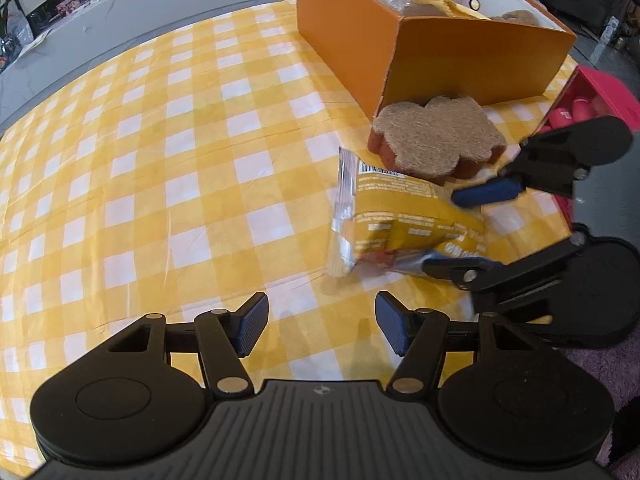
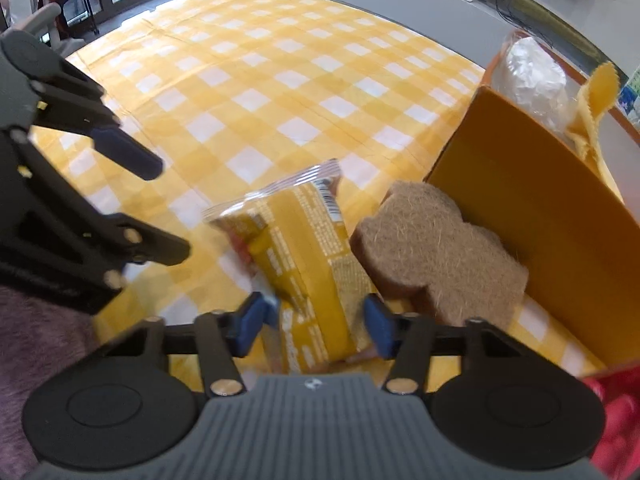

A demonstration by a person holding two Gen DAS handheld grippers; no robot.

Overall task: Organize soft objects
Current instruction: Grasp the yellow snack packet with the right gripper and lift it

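One yellow snack packet (image 2: 304, 256) lying flat on the checked tabletop (image 1: 160, 160), just beside one brown scrub pad (image 1: 436, 140) and one orange box (image 1: 472, 64). Long axis running from the right tool (image 2: 316, 326) outward, clear crimped end farthest. Right tool's blue pads (image 2: 378, 326) flanking its near end; contact unclear. Left tool (image 1: 322, 326) wide, empty.

packet (image 1: 404, 216) print blurred, unreadable
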